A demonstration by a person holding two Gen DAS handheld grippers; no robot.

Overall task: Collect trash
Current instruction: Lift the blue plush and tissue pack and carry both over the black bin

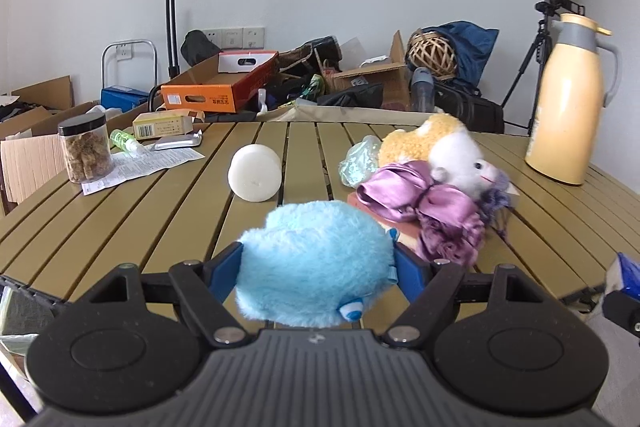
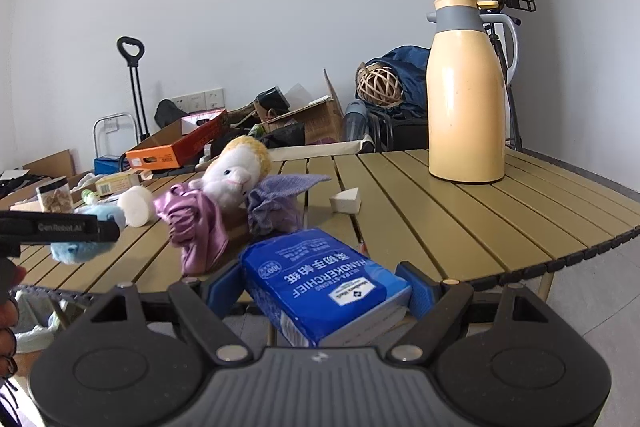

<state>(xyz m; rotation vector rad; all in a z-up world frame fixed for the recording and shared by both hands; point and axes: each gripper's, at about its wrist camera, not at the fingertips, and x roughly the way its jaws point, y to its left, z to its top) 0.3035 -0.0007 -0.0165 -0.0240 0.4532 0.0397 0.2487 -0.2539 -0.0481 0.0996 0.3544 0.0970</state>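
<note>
My left gripper (image 1: 318, 267) is shut on a fluffy light-blue plush toy (image 1: 314, 263), held just above the near edge of the slatted olive table (image 1: 160, 211). In the right wrist view that same plush (image 2: 80, 247) shows at far left under the left gripper's black body. My right gripper (image 2: 326, 289) is shut on a blue pack of handkerchief tissues (image 2: 324, 283), held at the table's near edge. A corner of this blue pack (image 1: 628, 275) shows at the far right of the left wrist view.
On the table lie a white-and-yellow plush (image 1: 448, 151), purple satin cloth (image 1: 420, 203), a crumpled green bag (image 1: 360, 161), a white roll (image 1: 254, 173), a jar (image 1: 85, 151), papers (image 1: 148, 163) and a yellow thermos (image 2: 466, 91). A white wedge (image 2: 346, 201) sits mid-table. Boxes and bags crowd the floor behind.
</note>
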